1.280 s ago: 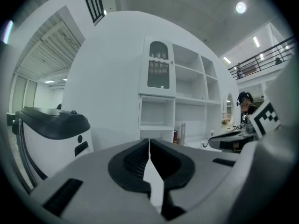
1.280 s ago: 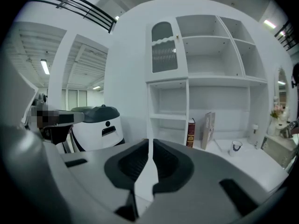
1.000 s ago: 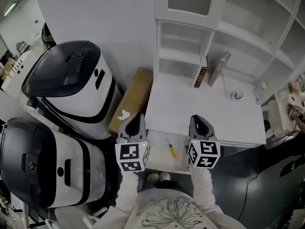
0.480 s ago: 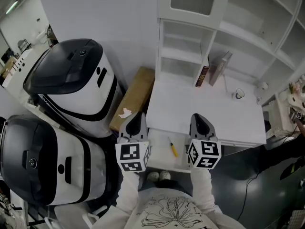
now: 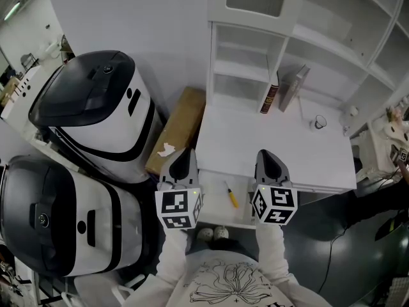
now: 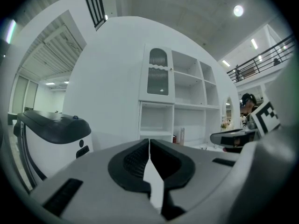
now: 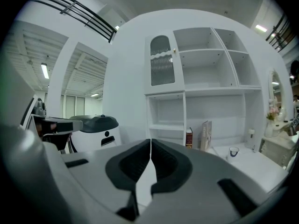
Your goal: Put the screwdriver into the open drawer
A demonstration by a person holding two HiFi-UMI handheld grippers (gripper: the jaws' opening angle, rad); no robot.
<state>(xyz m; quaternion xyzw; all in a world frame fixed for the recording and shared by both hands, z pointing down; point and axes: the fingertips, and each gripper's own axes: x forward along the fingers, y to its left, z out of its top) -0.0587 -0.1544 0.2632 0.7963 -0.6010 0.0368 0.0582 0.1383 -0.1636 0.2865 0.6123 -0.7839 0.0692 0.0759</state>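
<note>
Already the screwdriver lies in the open drawer, near its middle. My left gripper is clenched on nothing, and my right gripper has just closed, also with nothing between its jaws. I'd back both straight out, clear of the drawer's front edge.

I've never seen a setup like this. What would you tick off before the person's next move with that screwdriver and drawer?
1. Screwdriver in the drawer: ok, it lies on the drawer floor between the two grippers.
2. Drawer open: ok, it is pulled out below the desk top.
3. Left gripper free: ok, jaws together, nothing between them.
4. Right gripper free: ok, jaws have just closed together, nothing between them.
5. Screwdriver low enough to slide under the desk top if the drawer is shut: cannot tell from above.
</note>
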